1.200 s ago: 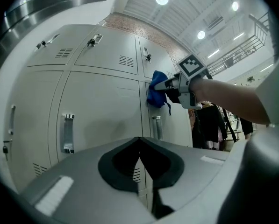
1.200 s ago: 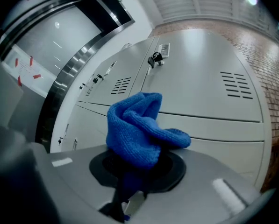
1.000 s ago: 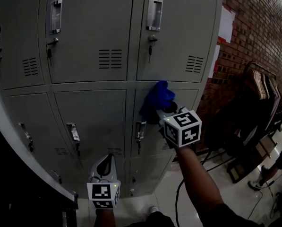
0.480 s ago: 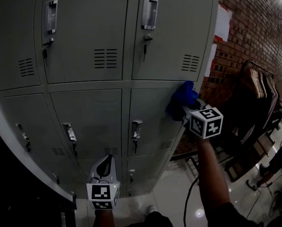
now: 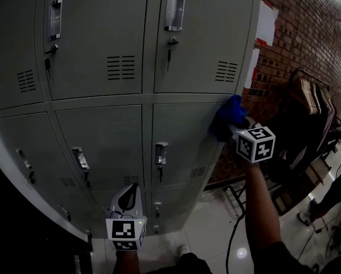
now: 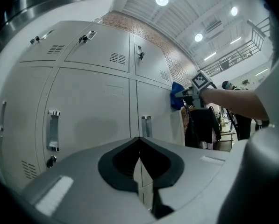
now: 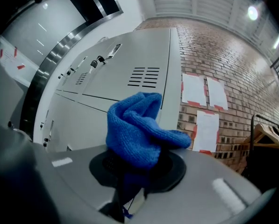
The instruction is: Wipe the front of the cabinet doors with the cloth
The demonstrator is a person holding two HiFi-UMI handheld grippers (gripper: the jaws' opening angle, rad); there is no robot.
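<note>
- The right claw (image 7: 134,174) is clamped on the blue cloth (image 7: 138,127), which bulges out as a bunched wad just ahead of its jaws.
- Ahead of the claw, that wad sits at the far right edge of the middle-row cabinet door (image 5: 184,133), up near its top corner. Whether it is pressed on or a touch off, I can't say.
- My read is that we're mid-wipe, at the right-hand end of a pass.
- The next move calls for a sweep to the claw's left across the panel, with firm pressure, steering round the handle (image 5: 161,153).
- The cloth's long axis runs along the jaws. Its free end points forward at the door, and one fold flops to the claw's right.
- The left claw (image 5: 128,194) has its jaws closed together on nothing. It is held low, well apart from the cloth.
</note>
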